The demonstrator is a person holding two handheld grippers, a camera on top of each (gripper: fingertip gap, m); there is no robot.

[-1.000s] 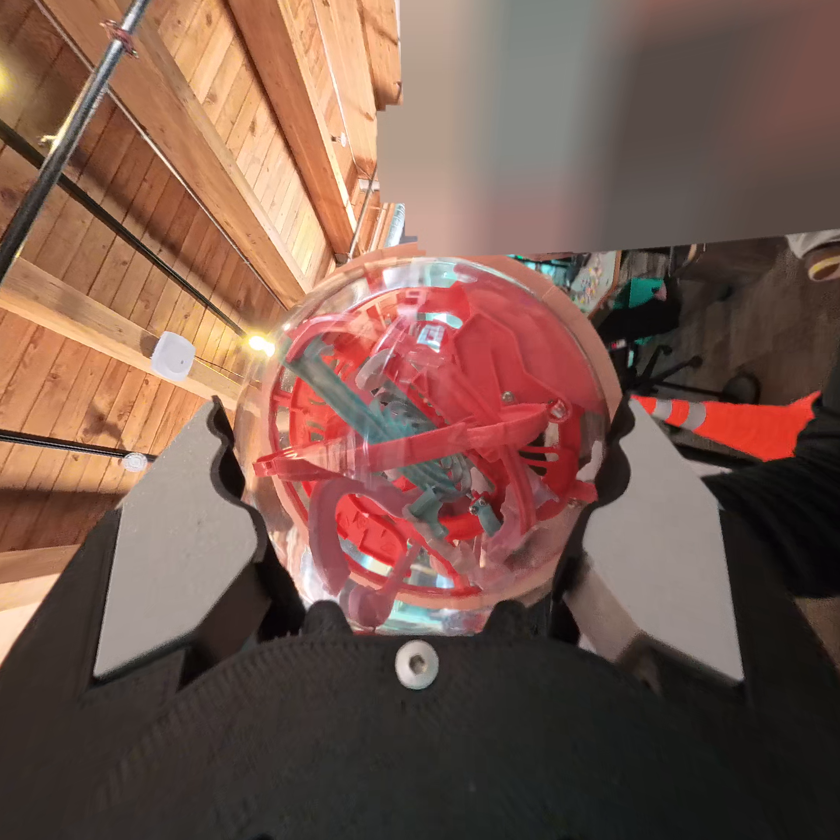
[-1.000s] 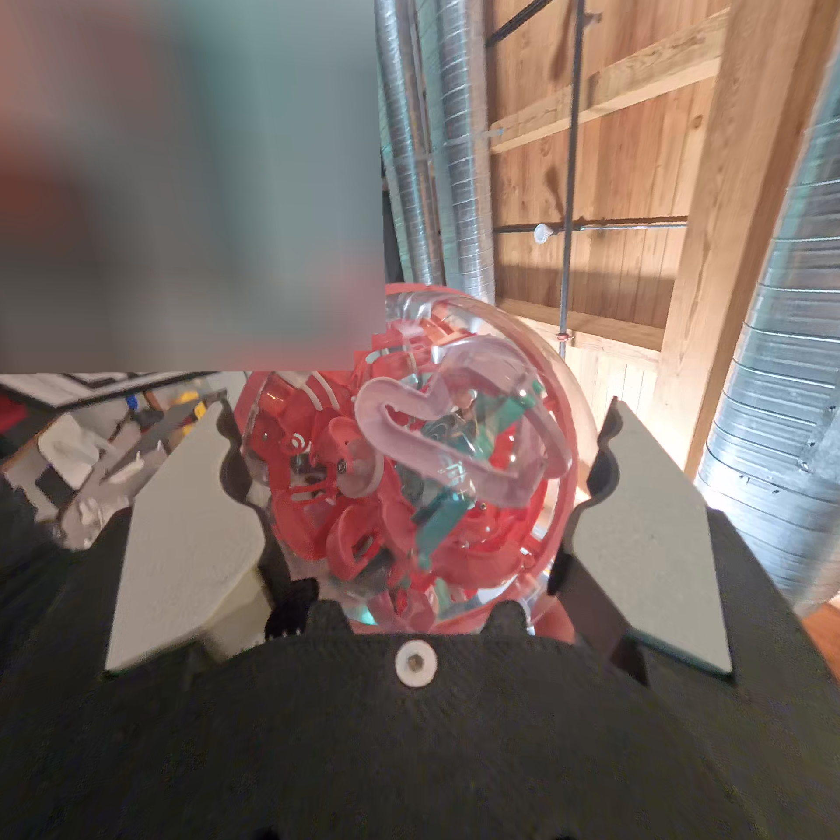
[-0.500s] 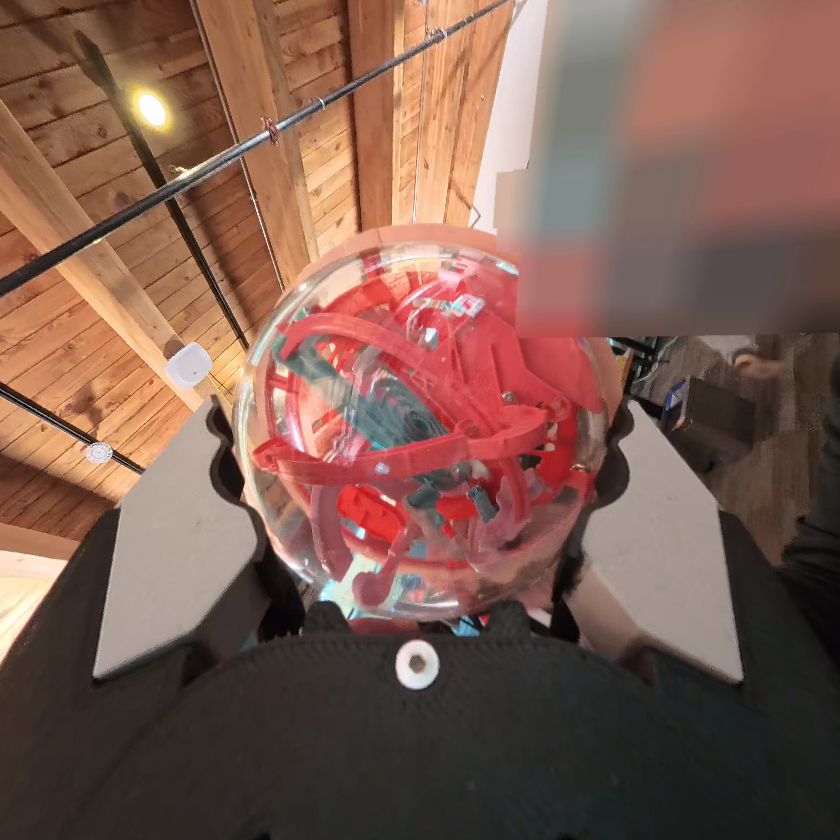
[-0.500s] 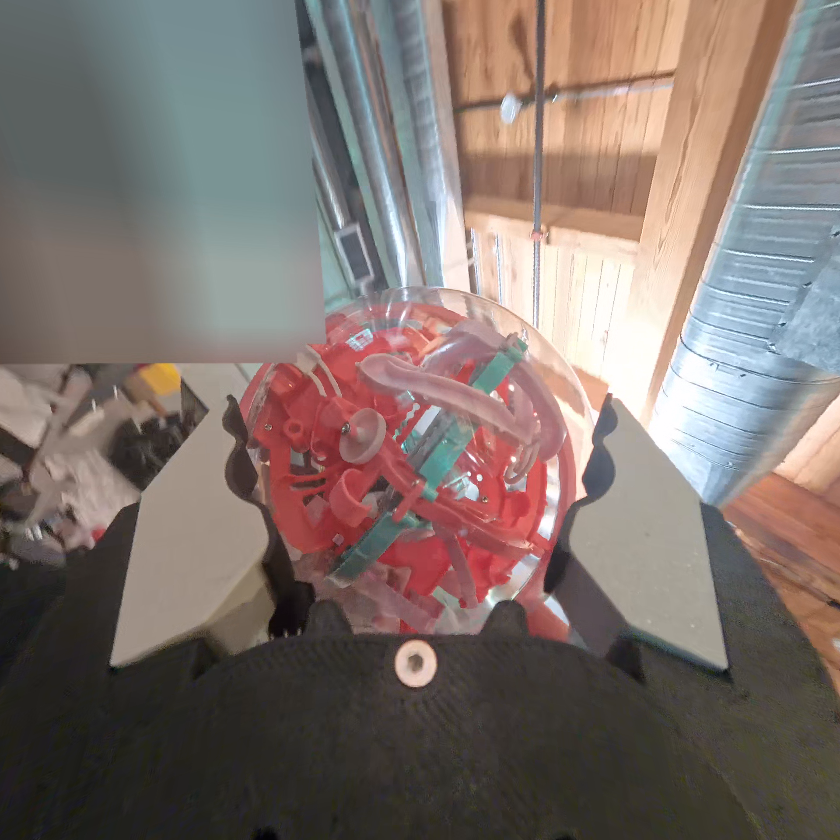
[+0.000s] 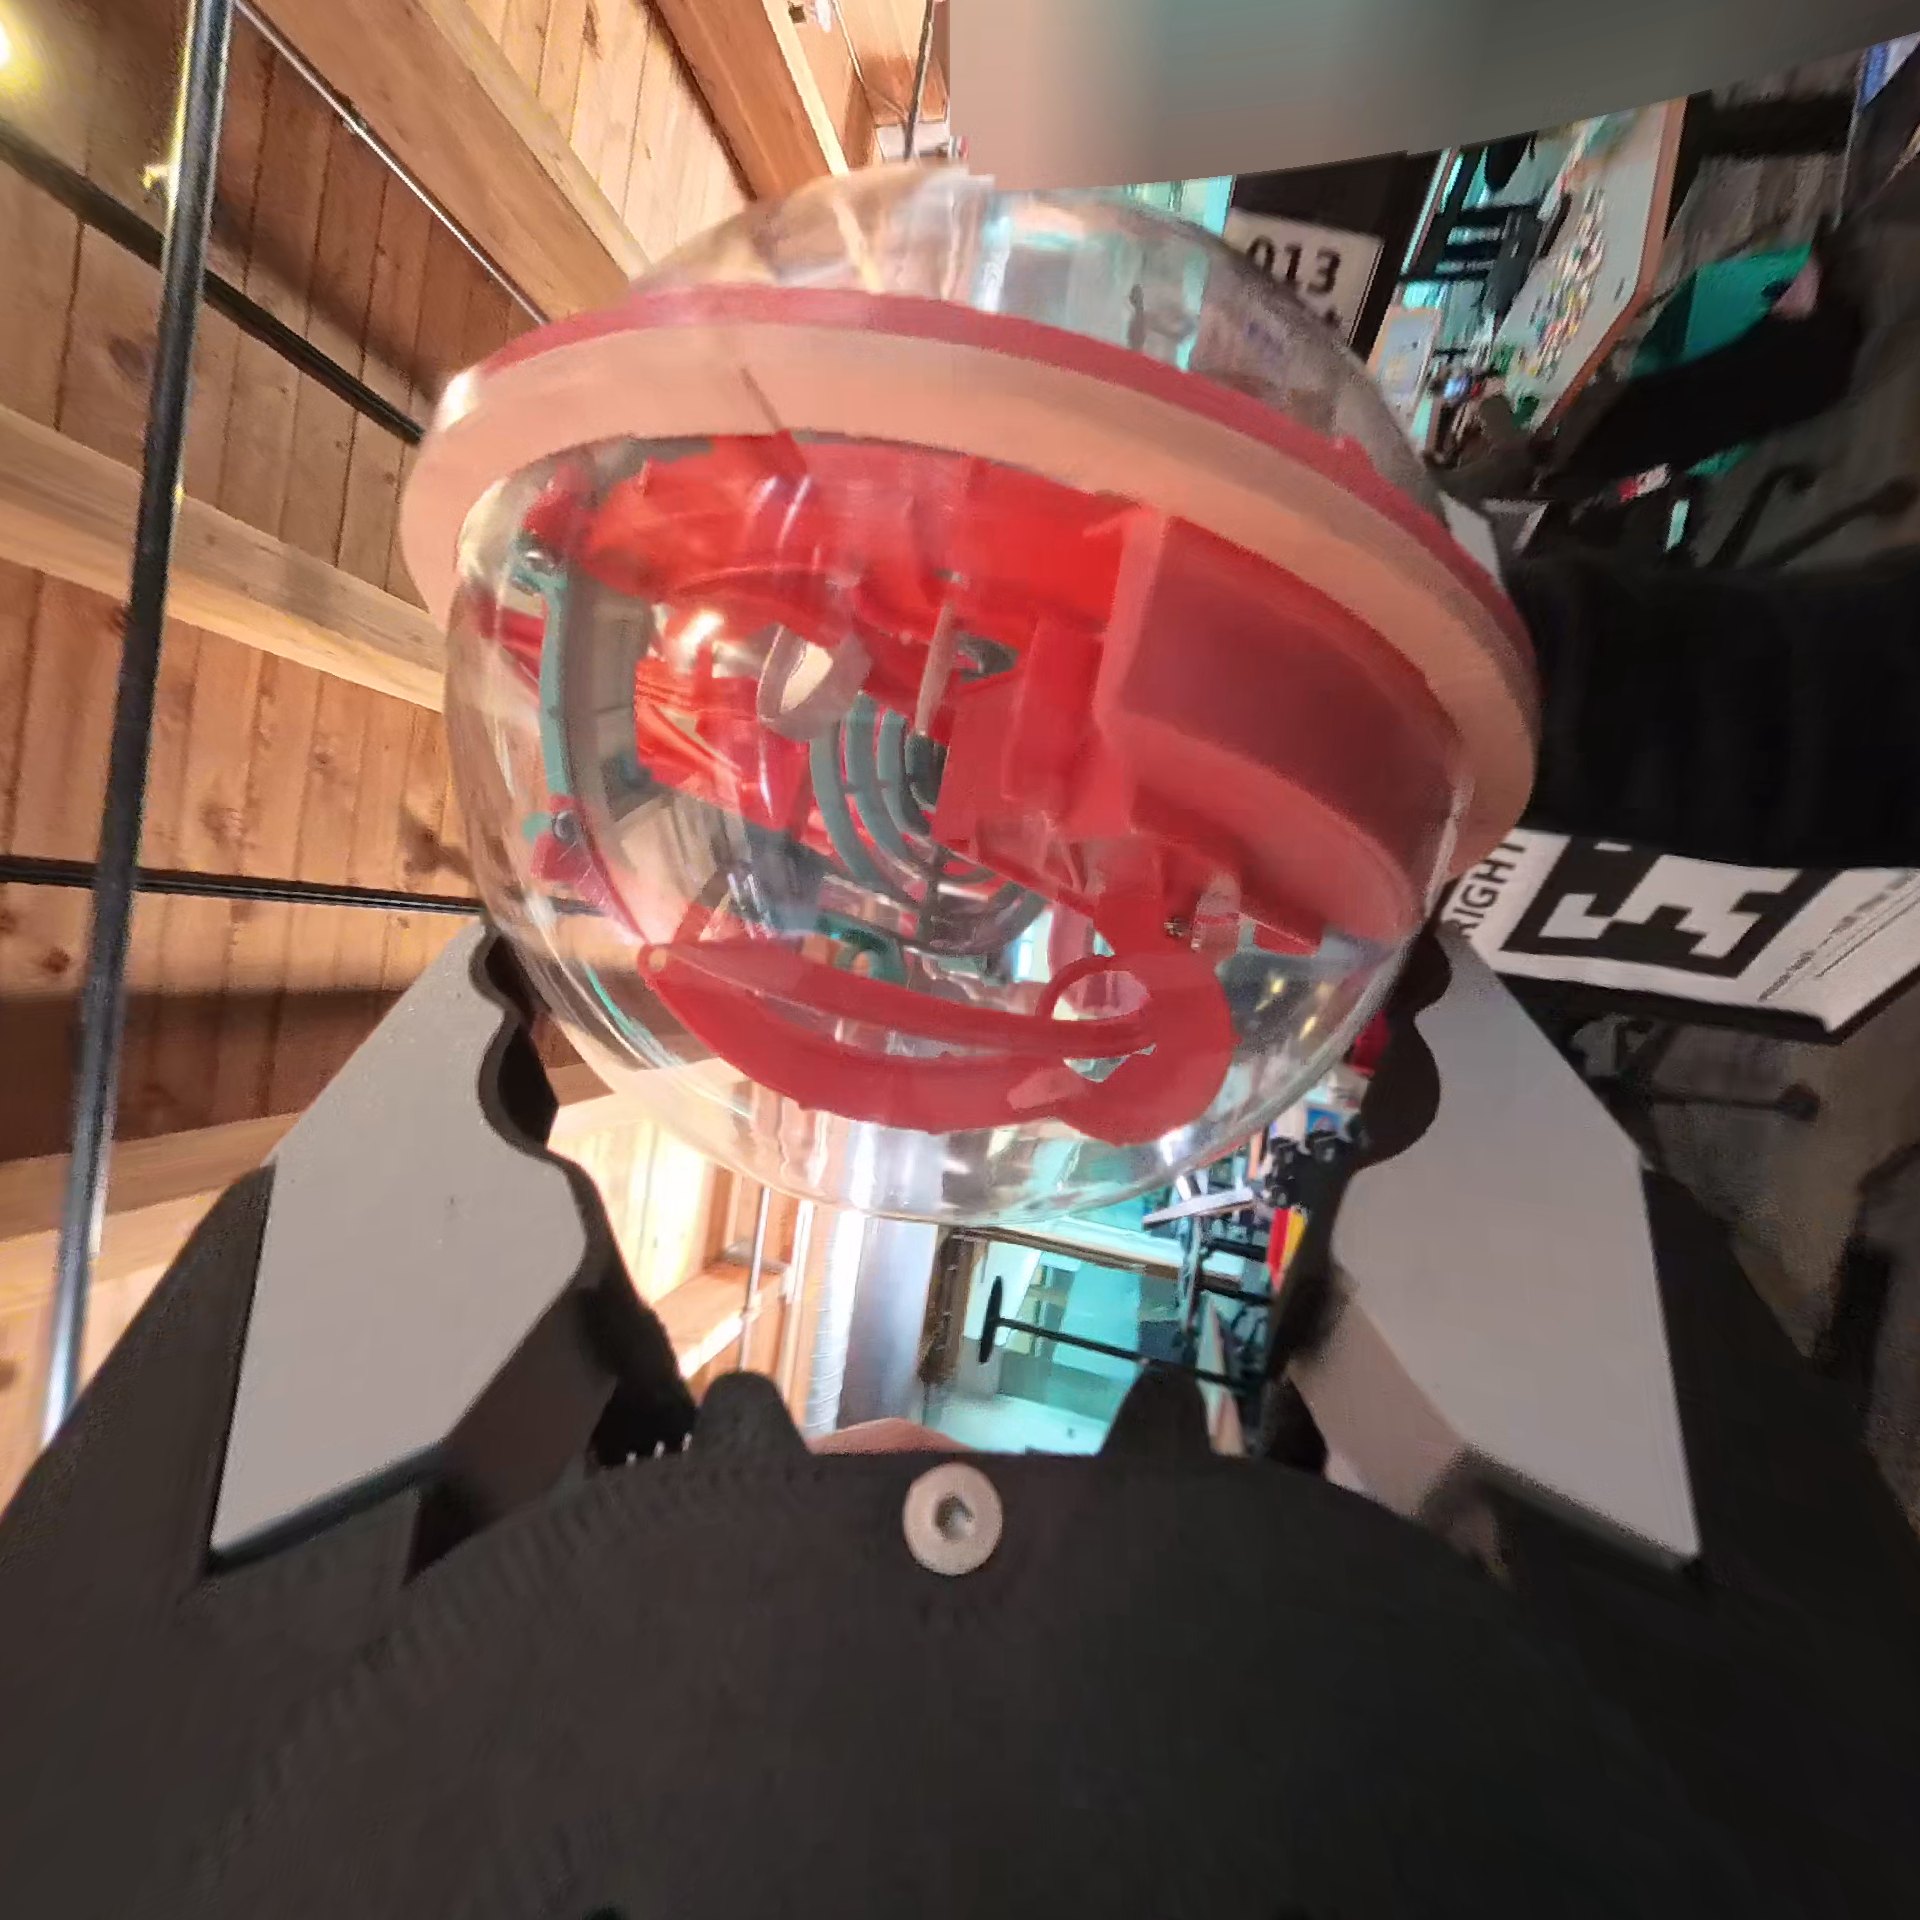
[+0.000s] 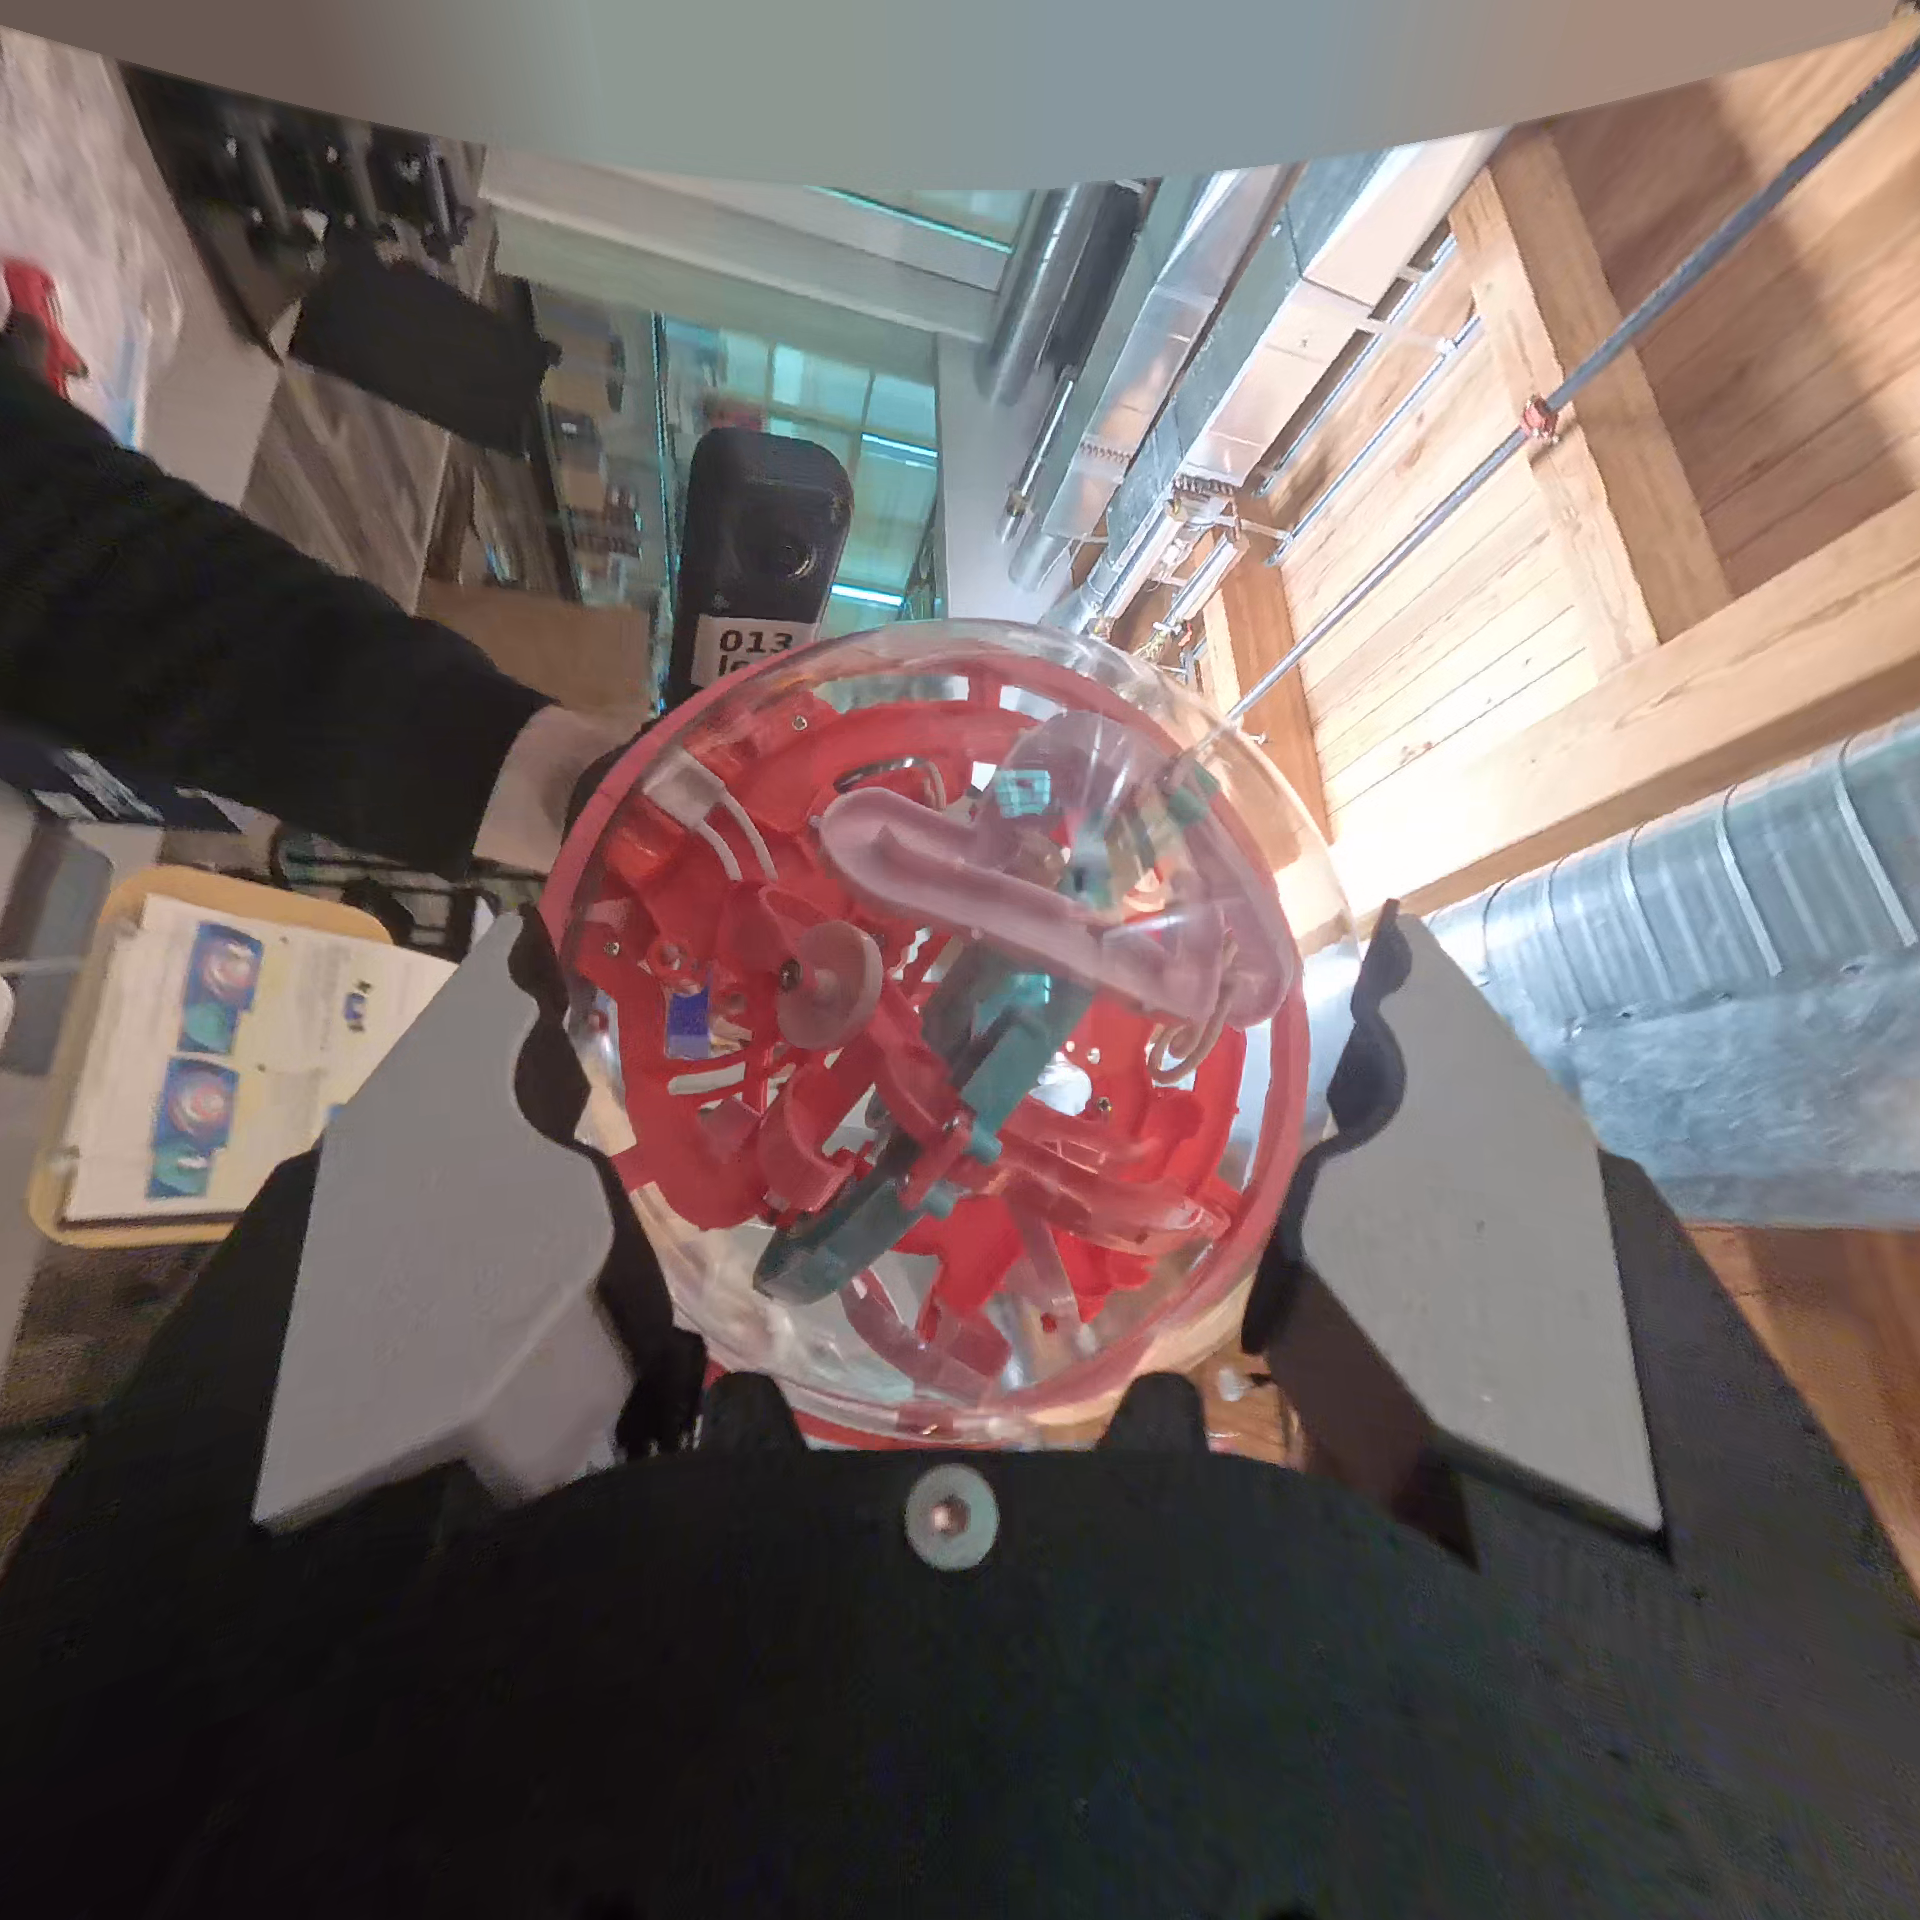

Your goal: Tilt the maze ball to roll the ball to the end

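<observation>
Left wrist view: the left gripper (image 5: pixel 961 997) clamps the maze ball (image 5: pixel 956 686), black pads pressed to the clear shell just below its pale rim (image 5: pixel 623 384). The right gripper (image 6: pixel 945 997) grips the same sphere (image 6: pixel 935 1018) from its other side. Wooden ceiling beams (image 5: pixel 312 623) lie far behind on the left.

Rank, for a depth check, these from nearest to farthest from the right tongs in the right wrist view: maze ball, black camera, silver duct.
1. Maze ball: between the tongs.
2. Black camera: just behind the ball, upper left.
3. Silver duct: far background, right.
</observation>
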